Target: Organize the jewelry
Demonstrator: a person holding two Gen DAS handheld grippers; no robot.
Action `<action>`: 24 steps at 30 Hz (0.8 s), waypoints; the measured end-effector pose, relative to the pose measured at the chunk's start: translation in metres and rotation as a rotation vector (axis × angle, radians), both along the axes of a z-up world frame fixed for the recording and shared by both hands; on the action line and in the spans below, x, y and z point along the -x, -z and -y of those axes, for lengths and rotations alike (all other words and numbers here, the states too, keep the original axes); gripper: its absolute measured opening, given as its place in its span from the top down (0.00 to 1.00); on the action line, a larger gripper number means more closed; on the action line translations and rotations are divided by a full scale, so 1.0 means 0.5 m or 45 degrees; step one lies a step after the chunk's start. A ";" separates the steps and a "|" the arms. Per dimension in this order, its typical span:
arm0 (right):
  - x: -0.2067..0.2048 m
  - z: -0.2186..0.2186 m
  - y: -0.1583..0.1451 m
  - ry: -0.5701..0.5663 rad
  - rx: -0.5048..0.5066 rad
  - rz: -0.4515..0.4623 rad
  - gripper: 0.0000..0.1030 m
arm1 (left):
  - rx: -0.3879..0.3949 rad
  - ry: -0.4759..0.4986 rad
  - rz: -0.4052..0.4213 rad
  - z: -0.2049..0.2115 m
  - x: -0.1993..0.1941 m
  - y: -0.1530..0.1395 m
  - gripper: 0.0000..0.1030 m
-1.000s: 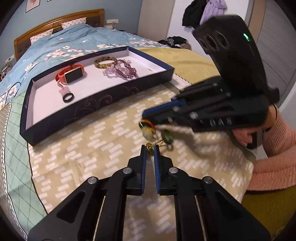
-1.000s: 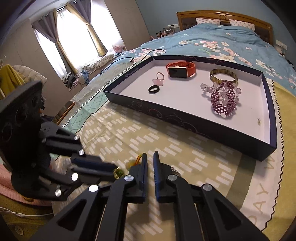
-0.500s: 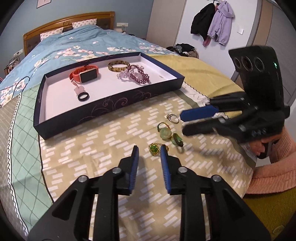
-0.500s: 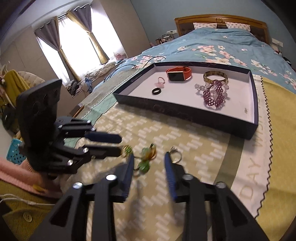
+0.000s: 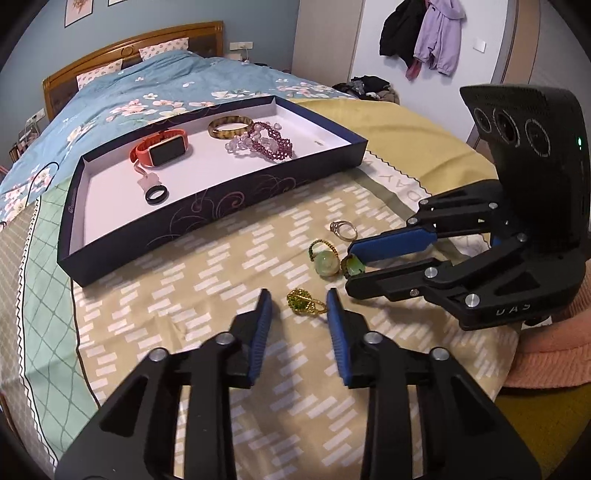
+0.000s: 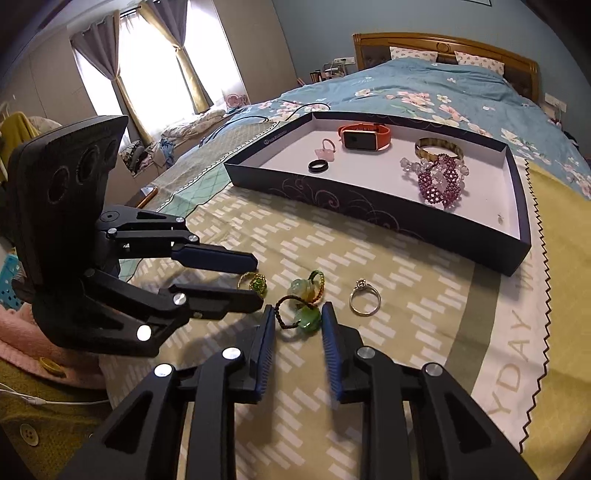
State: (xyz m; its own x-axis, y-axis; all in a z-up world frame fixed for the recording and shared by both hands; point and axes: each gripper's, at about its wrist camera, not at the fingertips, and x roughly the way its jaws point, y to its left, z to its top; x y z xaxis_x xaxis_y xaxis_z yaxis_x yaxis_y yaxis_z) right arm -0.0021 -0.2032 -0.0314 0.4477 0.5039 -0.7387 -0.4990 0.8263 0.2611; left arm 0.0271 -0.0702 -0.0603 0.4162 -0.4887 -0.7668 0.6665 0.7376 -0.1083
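Note:
Several rings lie on the patterned cloth: a gold ring with a green stone, a pale green bead ring, a dark green bead ring and a silver ring. My left gripper is open with the gold ring between its fingertips. My right gripper is open around the dark green bead ring. A dark blue tray holds an orange watch, a black ring, a tortoiseshell bangle and a purple beaded bracelet.
The tray sits on a bed with a blue floral quilt and a wooden headboard. A pink-sleeved arm holds the right gripper at the cloth's right edge. Clothes hang on the wall.
Both grippers have opened from shut. They drew back from the ring cluster, and each now straddles a ring on the cloth.

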 end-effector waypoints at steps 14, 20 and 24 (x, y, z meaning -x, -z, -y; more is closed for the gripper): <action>-0.007 0.039 -0.043 0.075 -0.063 0.077 0.79 | 0.059 -0.045 0.011 -0.023 -0.008 -0.025 0.87; -0.033 0.057 -0.064 0.120 -0.096 0.115 0.79 | 0.115 -0.081 0.060 -0.037 -0.021 -0.062 0.87; -0.047 0.049 -0.067 0.091 -0.128 0.105 0.79 | 0.115 -0.075 0.054 -0.036 -0.026 -0.061 0.87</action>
State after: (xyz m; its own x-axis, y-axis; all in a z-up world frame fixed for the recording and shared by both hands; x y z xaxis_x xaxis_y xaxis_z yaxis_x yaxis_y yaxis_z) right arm 0.0217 -0.2276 0.0022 0.5419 0.5384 -0.6453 -0.4633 0.8320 0.3051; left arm 0.0402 -0.0523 -0.0296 0.4774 -0.5286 -0.7019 0.6277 0.7641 -0.1486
